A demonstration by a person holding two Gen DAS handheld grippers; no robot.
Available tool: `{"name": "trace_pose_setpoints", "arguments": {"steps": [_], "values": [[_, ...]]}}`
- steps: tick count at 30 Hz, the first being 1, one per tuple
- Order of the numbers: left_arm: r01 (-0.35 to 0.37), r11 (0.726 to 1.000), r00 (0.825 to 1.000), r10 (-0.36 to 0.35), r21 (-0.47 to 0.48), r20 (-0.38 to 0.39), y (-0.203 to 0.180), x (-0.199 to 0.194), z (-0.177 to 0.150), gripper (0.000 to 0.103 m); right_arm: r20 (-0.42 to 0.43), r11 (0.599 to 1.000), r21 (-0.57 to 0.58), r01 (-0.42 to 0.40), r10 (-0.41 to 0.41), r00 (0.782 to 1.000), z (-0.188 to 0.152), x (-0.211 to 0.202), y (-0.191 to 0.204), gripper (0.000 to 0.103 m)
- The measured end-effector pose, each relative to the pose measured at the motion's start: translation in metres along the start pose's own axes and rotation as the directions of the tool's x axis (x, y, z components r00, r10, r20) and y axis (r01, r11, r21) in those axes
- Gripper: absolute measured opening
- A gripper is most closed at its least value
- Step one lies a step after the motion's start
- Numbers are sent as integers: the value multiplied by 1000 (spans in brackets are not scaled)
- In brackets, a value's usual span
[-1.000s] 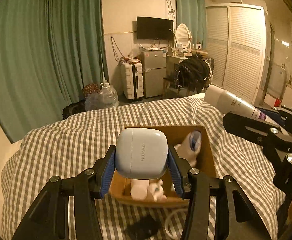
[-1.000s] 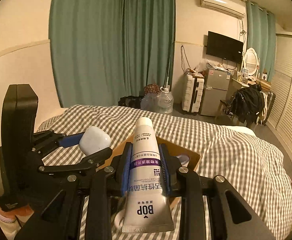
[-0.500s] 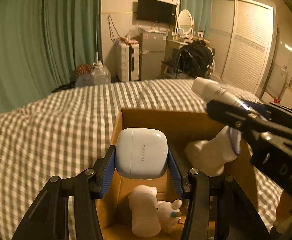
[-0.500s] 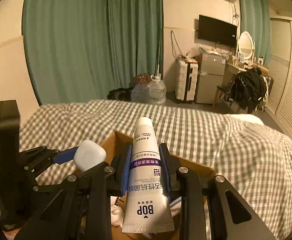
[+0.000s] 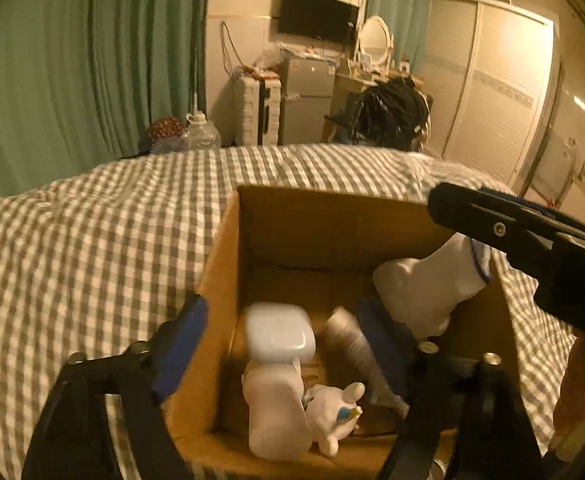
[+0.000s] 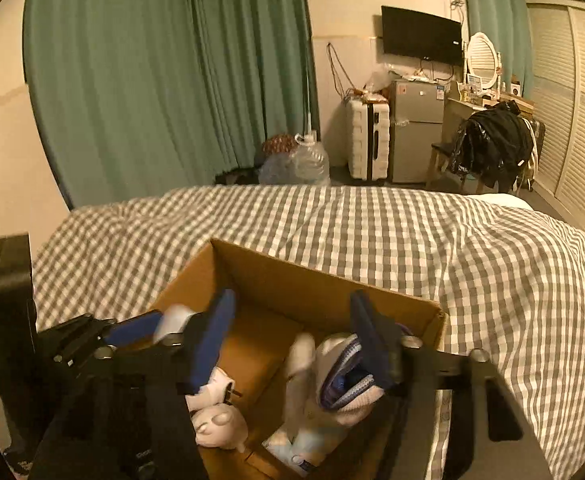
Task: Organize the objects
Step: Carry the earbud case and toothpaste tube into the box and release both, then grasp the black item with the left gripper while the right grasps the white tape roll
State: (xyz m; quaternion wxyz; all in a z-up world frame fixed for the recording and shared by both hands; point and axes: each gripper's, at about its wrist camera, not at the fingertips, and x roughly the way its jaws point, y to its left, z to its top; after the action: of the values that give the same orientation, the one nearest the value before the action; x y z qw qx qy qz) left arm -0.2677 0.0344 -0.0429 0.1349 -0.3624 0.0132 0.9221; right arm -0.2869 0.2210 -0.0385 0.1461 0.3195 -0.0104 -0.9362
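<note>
An open cardboard box (image 5: 228,240) (image 6: 324,280) sits on the checked bed. My left gripper (image 5: 282,340) is open above it; the white earbud case (image 5: 280,338) is free between the fingers, blurred, over the box. The white toothpaste tube (image 5: 352,344) (image 6: 302,364) is blurred inside the box. My right gripper (image 6: 292,340) is open over the box. Inside lie a white sock with blue trim (image 5: 424,292) (image 6: 348,376) and a white toy figure (image 5: 332,408) (image 6: 216,420).
The grey-and-white checked bedspread (image 6: 412,232) surrounds the box. Beyond the bed stand green curtains (image 6: 152,80), a white suitcase (image 6: 366,144), a small fridge (image 6: 414,132), a chair with a black jacket (image 6: 492,148) and a white wardrobe (image 5: 492,96).
Both grippers opened over the box. The earbud case and the toothpaste tube left the fingers and are dropping into the box. Both grippers moved closer to the box.
</note>
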Motion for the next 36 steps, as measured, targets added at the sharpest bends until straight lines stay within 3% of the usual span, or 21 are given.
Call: {"name": "trace_pose_setpoints", "arguments": {"steps": [4,10,17,22,24,28,36], "values": [[-36,999,999,35,16,36,-3,-38,6,92,18,1000,14,2,-2,1000,5,-29,0,67],[-78,996,987,70,48,145,-18,-114,24,101,99,999,-32,29,-26,995,17,-105,22,81],[-111,993,968,97,49,231,-27,-192,28,103,220,993,-92,79,-57,974,24,-203,61,92],[-149,987,956,129,58,263,-22,-230,10,103,284,982,-140,123,-79,956,13,-248,83,99],[-163,985,953,145,47,265,-18,-238,-1,103,308,984,-140,113,-65,949,5,-259,88,100],[-188,982,947,177,15,267,-7,-241,-23,103,279,989,-132,71,-32,960,-11,-259,92,100],[-219,973,957,229,-72,180,13,-195,-73,103,137,995,-85,48,-36,990,-66,-207,79,100]]}}
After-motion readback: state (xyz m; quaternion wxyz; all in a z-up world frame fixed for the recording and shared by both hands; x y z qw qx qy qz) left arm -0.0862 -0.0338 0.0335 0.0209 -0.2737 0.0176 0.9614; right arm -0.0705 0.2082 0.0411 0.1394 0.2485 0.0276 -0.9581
